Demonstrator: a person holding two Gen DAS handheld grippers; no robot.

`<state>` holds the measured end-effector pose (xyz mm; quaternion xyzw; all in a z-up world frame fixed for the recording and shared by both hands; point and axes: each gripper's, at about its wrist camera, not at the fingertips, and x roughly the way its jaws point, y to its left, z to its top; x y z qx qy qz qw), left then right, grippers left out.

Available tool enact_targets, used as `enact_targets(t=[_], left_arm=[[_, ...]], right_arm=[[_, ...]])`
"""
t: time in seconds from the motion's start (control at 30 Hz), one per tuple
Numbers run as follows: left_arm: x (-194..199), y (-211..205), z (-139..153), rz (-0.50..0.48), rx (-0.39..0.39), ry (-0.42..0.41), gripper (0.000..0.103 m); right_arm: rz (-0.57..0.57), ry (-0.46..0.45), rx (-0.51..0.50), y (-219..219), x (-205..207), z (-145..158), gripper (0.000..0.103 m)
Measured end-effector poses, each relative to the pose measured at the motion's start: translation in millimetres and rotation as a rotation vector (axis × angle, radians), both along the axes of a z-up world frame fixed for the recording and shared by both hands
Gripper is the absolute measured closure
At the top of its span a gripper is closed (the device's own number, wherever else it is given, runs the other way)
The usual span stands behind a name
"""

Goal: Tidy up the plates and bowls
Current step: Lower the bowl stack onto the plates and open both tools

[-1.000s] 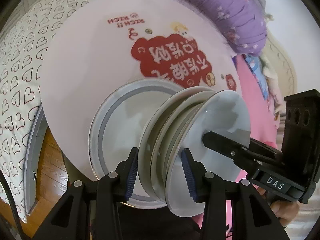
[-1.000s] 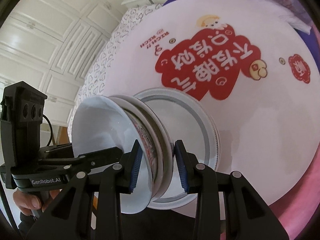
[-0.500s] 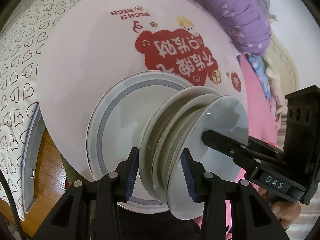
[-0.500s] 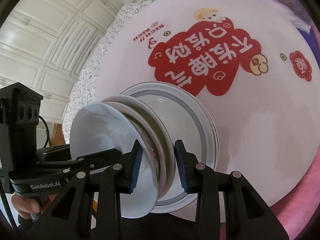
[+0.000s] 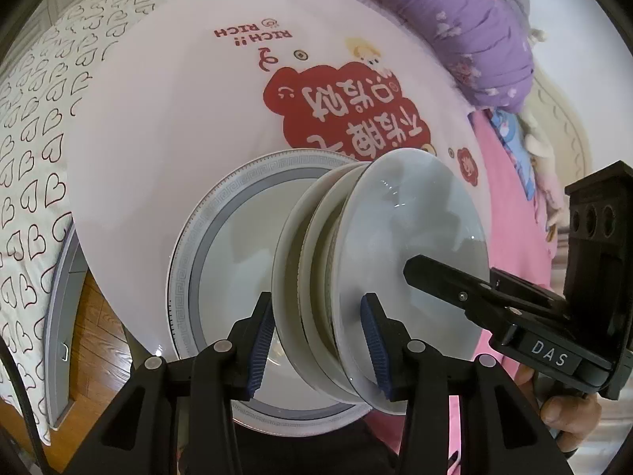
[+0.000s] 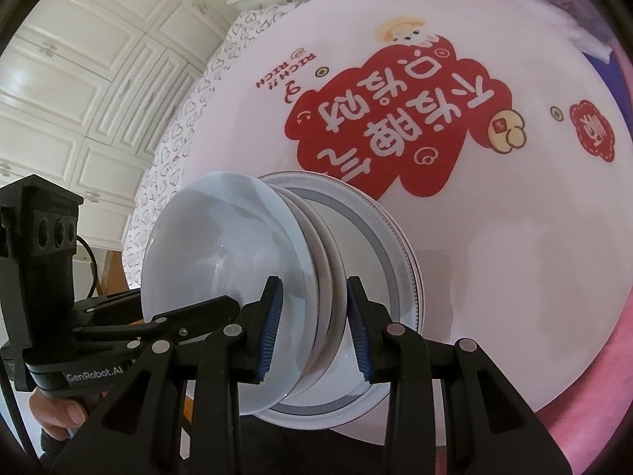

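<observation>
Now, at this moment:
Stack: three nested white ceramic bowls (image 5: 395,261) (image 6: 233,273), held between both grippers over a large plate.
Large plate: a white ceramic plate with a grey key-pattern rim (image 5: 221,245) (image 6: 391,261), lying on the tabletop behind the bowls; whether the bowls touch it cannot be told.
Tabletop: a round white tabletop with a red cartoon print and "RICH!!" lettering (image 5: 166,91) (image 6: 494,245).
Left gripper: the black gripper with blue ribbed pads (image 5: 318,346) has its jaws clamped across the rims of the bowl stack, one pad behind the stack, the other inside the top bowl.
Right gripper: the black gripper with blue pads (image 6: 312,326) has its jaws clamped on the opposite edge of the same stack; in the left view it carries a "DAS" label.
Surroundings: a white heart-patterned cloth (image 5: 27,126), a purple floral quilt (image 5: 455,27), pink bedding (image 5: 510,206), white panelled cupboard doors (image 6: 79,79).
</observation>
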<state>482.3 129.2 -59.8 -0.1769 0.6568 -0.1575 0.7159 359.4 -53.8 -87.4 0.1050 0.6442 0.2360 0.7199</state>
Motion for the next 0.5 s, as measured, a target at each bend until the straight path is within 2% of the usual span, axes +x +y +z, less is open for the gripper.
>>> enact_targets(t=[0.2,0.23,0.27,0.3,0.33,0.37,0.43,0.47,0.5], left_arm=[[-5,1,3,-0.002,0.013,-0.026,0.061],[-6,1,4,0.001,0.008,-0.03,0.057],[-8,2,6,0.004,0.008,-0.036,0.047],[-9,2,8,0.008,0.014,-0.049,0.041],[-11,4,11,0.018,0.028,-0.069,0.03],[-13,5,14,0.024,0.04,-0.084,0.017],[-18,8,19,0.032,0.057,-0.118,0.007],[-20,9,22,0.031,0.06,-0.13,0.007],[-24,9,24,0.031,0.063,-0.144,0.006]], right_arm=[[0.0,-0.011,0.0,1,-4,2,0.067],[-0.003,-0.009,0.004,0,-5,2,0.064],[-0.009,-0.011,0.016,-1,-6,1,0.059],[-0.015,-0.014,0.02,-2,-7,2,0.044],[-0.026,-0.021,0.021,-4,-9,2,0.035],[-0.04,-0.03,0.031,-8,-10,2,0.032],[-0.056,-0.035,0.059,-12,-11,3,0.024],[-0.064,-0.042,0.066,-14,-12,3,0.02],[-0.076,-0.057,0.079,-18,-13,5,0.009]])
